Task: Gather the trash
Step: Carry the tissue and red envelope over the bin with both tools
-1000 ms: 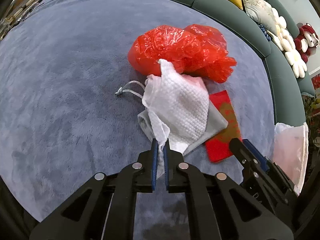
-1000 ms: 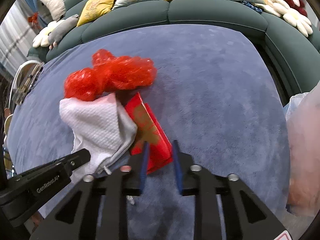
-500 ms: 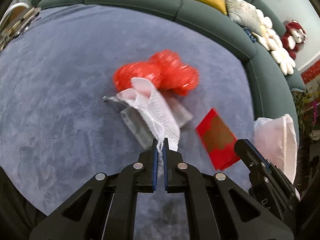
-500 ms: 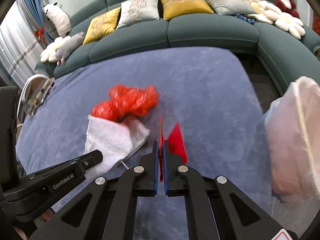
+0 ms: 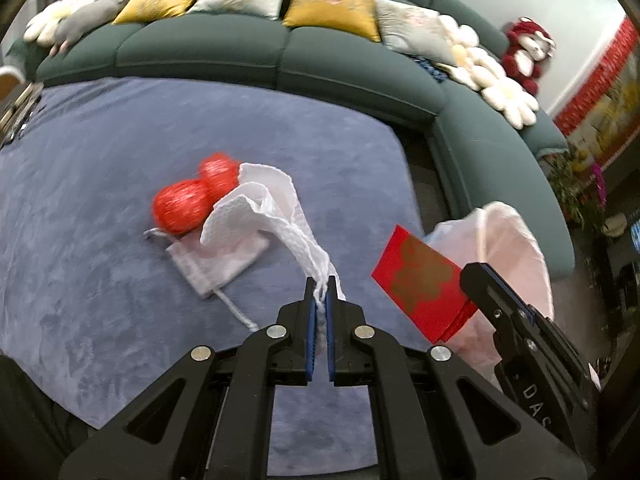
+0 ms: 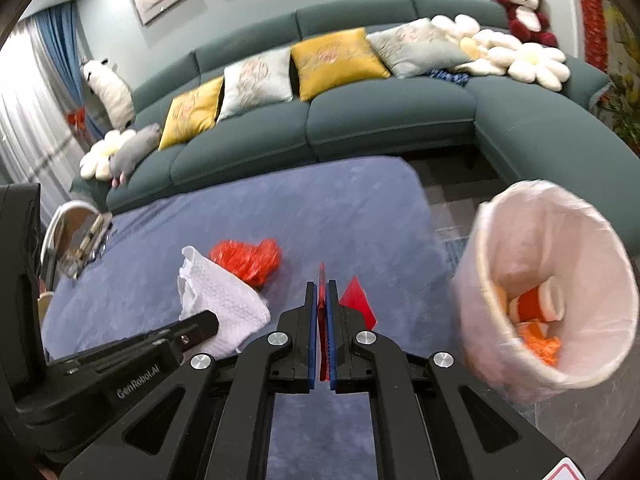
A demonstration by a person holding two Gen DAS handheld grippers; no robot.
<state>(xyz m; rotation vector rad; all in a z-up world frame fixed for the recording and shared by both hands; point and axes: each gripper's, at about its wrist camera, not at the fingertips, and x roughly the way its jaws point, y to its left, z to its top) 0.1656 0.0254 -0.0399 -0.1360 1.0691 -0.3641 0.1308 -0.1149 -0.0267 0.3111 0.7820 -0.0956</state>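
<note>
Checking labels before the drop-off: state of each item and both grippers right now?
left gripper: shut on the white paper towel
white paper towel: pinched at one end, lifted, hanging loose
right gripper: shut on the red envelope
red envelope: held edge-on, off the rug
red plastic bag: crumpled, lying on the rug
grey drawstring pouch: flat on the rug
trash bin: lined, open, partly filled

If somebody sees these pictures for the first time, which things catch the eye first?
Probably the red envelope, pinched in the right gripper close to the lined bin. Next, the white cloth hanging from the shut left gripper, above the crumpled red bag on the blue carpet.
</note>
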